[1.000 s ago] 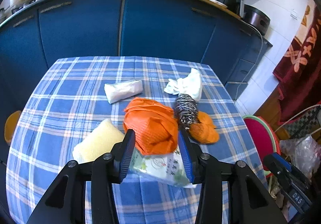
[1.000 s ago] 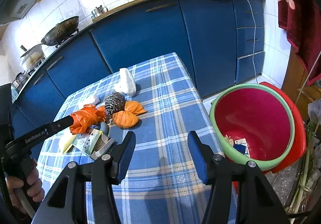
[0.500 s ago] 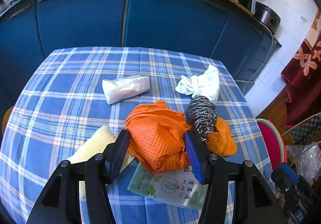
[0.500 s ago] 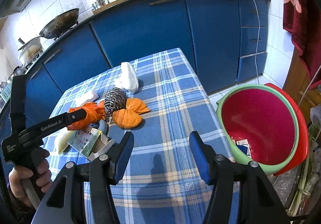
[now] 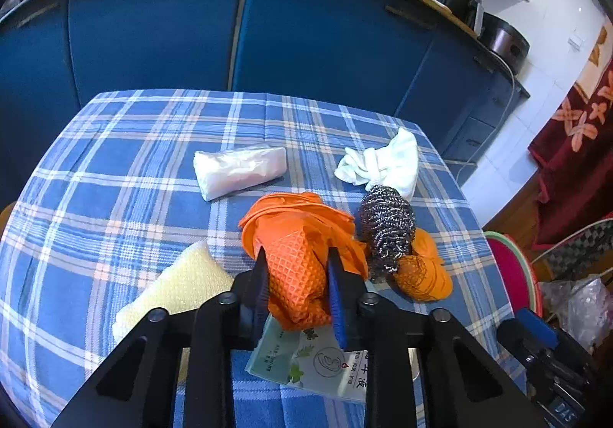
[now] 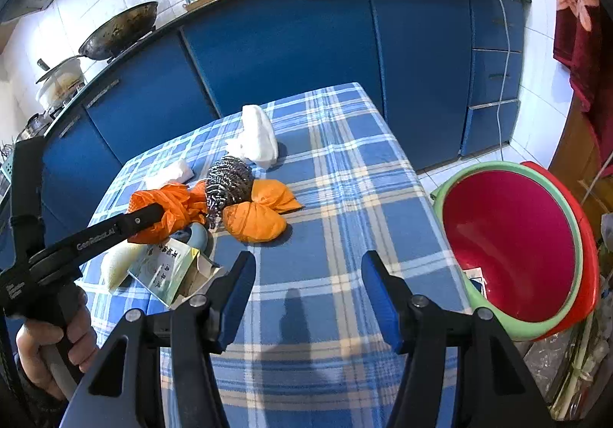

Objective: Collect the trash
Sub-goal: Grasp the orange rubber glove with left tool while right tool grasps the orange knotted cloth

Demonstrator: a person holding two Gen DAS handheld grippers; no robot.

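My left gripper (image 5: 297,290) has its jaws closing on the orange glove (image 5: 299,255) at the desk's (image 5: 115,167) near edge; my right gripper (image 6: 306,282) hovers released, nearer the red bin (image 6: 509,248) at right, where the trash likely goes.

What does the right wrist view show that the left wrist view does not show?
Only the right wrist view: the red basin interior with scraps, the open right gripper, the wok. Only the left wrist view: the left gripper closing its jaws on the orange glove, seen from behind. Both: the steel scourer, white cloth, checked tablecloth.
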